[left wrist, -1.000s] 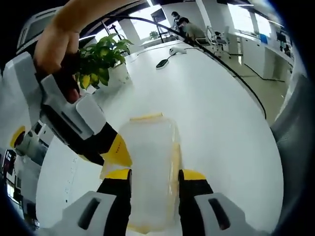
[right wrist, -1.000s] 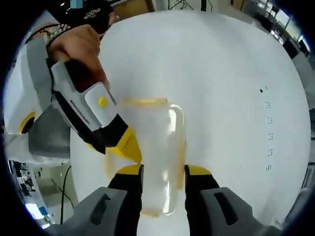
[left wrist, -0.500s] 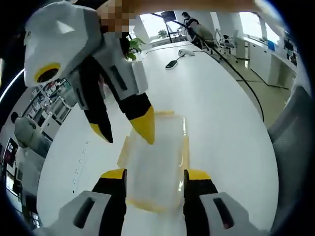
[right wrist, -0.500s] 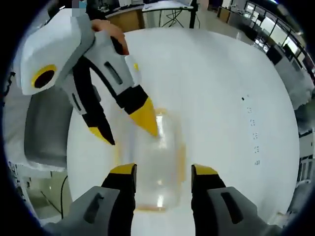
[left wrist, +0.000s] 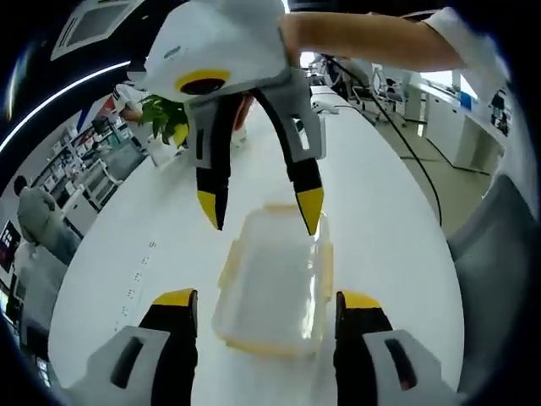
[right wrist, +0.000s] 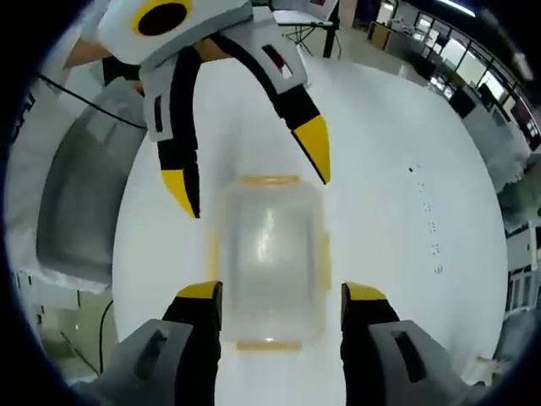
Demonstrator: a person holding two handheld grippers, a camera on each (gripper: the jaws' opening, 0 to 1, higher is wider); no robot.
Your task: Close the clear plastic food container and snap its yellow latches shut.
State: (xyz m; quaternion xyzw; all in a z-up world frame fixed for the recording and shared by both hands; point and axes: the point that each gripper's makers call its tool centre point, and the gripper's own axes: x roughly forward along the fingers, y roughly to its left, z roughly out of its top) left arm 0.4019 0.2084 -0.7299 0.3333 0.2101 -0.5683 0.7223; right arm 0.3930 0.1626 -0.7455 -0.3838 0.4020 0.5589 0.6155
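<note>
On the white table (left wrist: 397, 211), in the left gripper view, the clear plastic food container (left wrist: 275, 288) lies flat with its lid on, yellow latches (left wrist: 325, 275) showing along its edges. The left gripper (left wrist: 268, 306) rises from the bottom with its yellow-tipped jaws spread wide, one on each side of the container's near end and not touching it. Opposite, the right gripper (left wrist: 260, 210) reaches in from the top, its jaws also spread, tips hovering at the container's far end. A person's bare forearm (left wrist: 363, 38) runs behind it. A potted plant (left wrist: 165, 118) stands farther back on the table, and a person (left wrist: 38, 224) is at the left edge, beyond the table.

From the right gripper view, the same container (right wrist: 269, 262) sits in the middle of the table (right wrist: 406, 127), slightly blurred, with yellow latches (right wrist: 265, 180) on all sides. The right gripper (right wrist: 281, 294) flanks its near end with jaws wide apart and free of it. The left gripper (right wrist: 252, 173) comes from the top, jaws spread, tips just above the far corners. A grey chair (right wrist: 80, 203) stands left of the table.
</note>
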